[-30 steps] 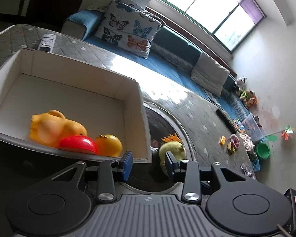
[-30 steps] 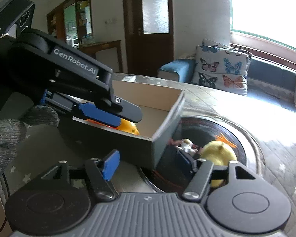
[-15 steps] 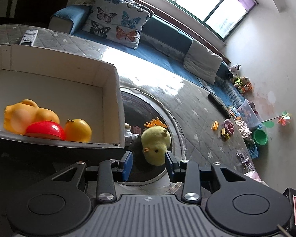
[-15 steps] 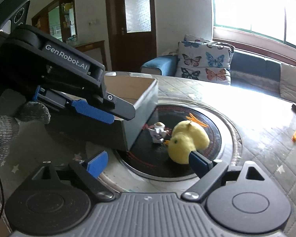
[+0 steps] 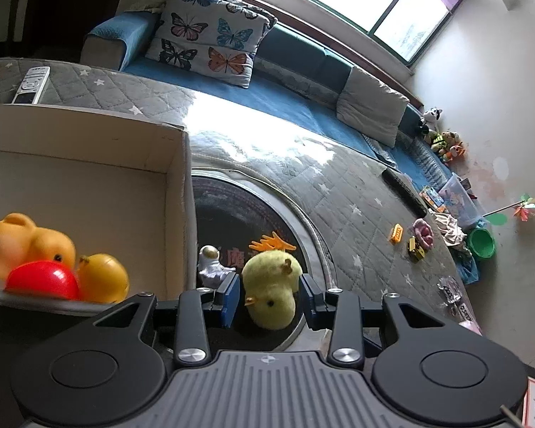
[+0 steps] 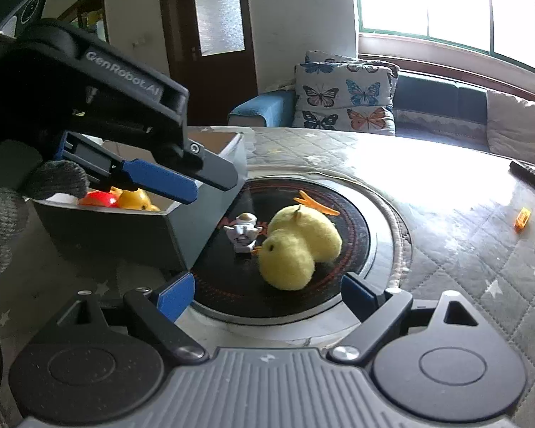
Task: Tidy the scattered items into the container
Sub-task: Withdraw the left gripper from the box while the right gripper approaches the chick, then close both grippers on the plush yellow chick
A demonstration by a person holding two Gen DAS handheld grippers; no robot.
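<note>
A yellow plush chick (image 5: pixel 271 289) (image 6: pixel 296 246) lies on the black round hob plate (image 6: pixel 353 235) of the table. A small white astronaut figure (image 5: pixel 212 265) (image 6: pixel 243 232) stands beside it, next to the cardboard box (image 5: pixel 176 192) (image 6: pixel 182 235). The box holds a yellow rubber duck (image 5: pixel 25 246), a red ball (image 5: pixel 42 280) and a small yellow toy (image 5: pixel 103 278). My left gripper (image 5: pixel 269 299) is open, its jaws either side of the chick, above it. My right gripper (image 6: pixel 267 290) is open wide and empty, in front of the chick.
Small toys (image 5: pixel 415 240) lie scattered on the quilted table cover at the right. A black remote (image 5: pixel 404 192) and a white remote (image 5: pixel 30 83) lie near the table's far edges. A blue sofa (image 5: pixel 303 60) with butterfly cushions stands behind.
My left gripper has moved right, off the box's corner to above the chick. My right gripper has swung right towards the chick and opened wider.
</note>
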